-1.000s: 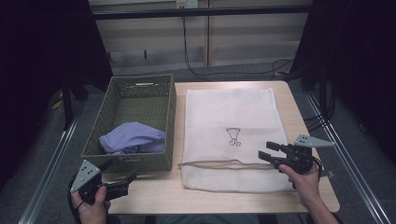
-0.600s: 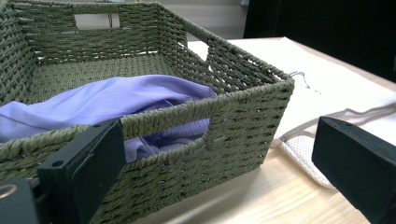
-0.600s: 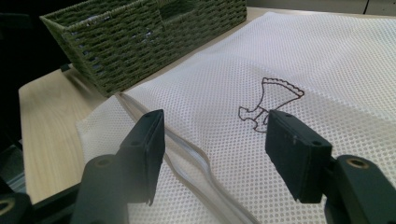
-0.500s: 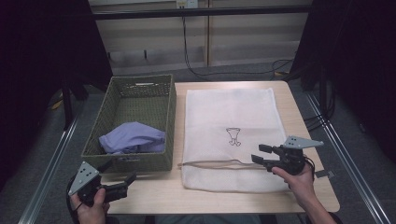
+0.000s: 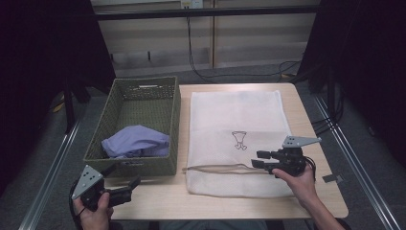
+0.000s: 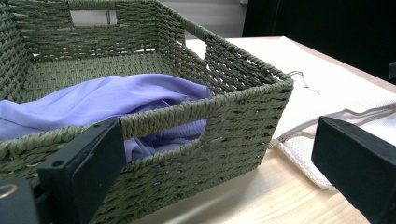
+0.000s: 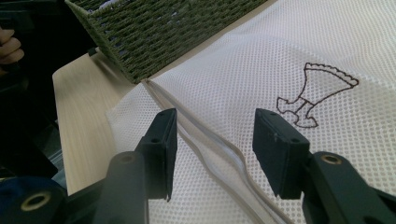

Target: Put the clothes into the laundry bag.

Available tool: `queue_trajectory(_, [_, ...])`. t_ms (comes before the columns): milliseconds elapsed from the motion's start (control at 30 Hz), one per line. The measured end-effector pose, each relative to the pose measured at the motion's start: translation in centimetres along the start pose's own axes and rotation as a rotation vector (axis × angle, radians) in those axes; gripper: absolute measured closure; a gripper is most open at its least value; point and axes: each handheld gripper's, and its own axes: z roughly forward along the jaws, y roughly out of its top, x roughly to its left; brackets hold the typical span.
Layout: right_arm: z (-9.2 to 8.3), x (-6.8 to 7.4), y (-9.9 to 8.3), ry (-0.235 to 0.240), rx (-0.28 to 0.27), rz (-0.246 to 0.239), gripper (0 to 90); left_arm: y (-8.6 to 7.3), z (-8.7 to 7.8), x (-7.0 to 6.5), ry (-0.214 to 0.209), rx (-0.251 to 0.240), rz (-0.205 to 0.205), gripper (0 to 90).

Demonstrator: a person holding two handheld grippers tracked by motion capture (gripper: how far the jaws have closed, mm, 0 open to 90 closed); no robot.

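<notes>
our right gripper (image 5: 261, 159) hovers over the mesh bag (image 5: 230, 115), jaws just closing, unclenched, astride its drawstring (image 7: 219, 149). our left gripper (image 5: 128, 188) waits released beside the basket (image 5: 174, 110).

Light wooden table (image 5: 316, 201) sits on grey floor (image 5: 48, 158), metal rails (image 5: 356, 163) on both sides. Pale panelled wall (image 5: 249, 33) behind, cables (image 5: 191, 52) hanging down. Dark curtains, probably, either side (image 5: 43, 48).

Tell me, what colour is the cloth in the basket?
The cloth is light purple, lying in the green woven basket. The left gripper view shows it best.
</notes>
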Motion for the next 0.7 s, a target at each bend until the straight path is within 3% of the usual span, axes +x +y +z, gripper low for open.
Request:
queue_trajectory(133, [0.4,-0.2,0.4,0.016,0.004,0.0,51.0,0.0,-0.1,0.1,-0.005,-0.005,-0.003,3.1])
queue_trajectory(433, [2.6,-0.3,1.2,0.056,0.115,-0.016,55.6,0.1,-0.1,0.0,-0.009,-0.008,0.004,2.8])
queue_trajectory(567, [3.4,-0.6,2.0,0.046,0.106,-0.03,61.2,0.1,-0.1,-0.1,-0.022,-0.013,0.025,2.2])
queue_trajectory(700, [4.1,-0.7,2.9,0.057,0.121,-0.045,63.2,0.1,-0.1,0.0,-0.012,-0.008,0.017,2.1])
